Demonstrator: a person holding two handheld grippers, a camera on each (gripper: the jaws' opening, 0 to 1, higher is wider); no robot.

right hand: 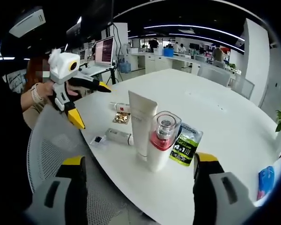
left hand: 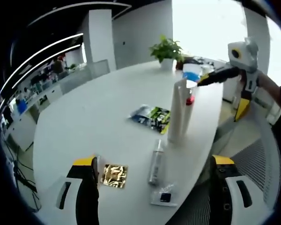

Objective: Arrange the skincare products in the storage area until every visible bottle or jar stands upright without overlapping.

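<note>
Both grippers hovering, fingers spread, holding nothing. Silver bottle [left hand: 155,161] lying flat on surface [left hand: 98,112] ahead of left fingers; probably gripping mid-body and tipping slowly upright, clear of white tube [left hand: 179,112].

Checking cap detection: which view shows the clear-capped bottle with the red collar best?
The right gripper view: the clear-capped bottle stands close and unblocked beside the white tube, with cap and red collar plain. In the left gripper view, the bottle sits mostly behind the tube, so just a red sliver peeks out.
</note>
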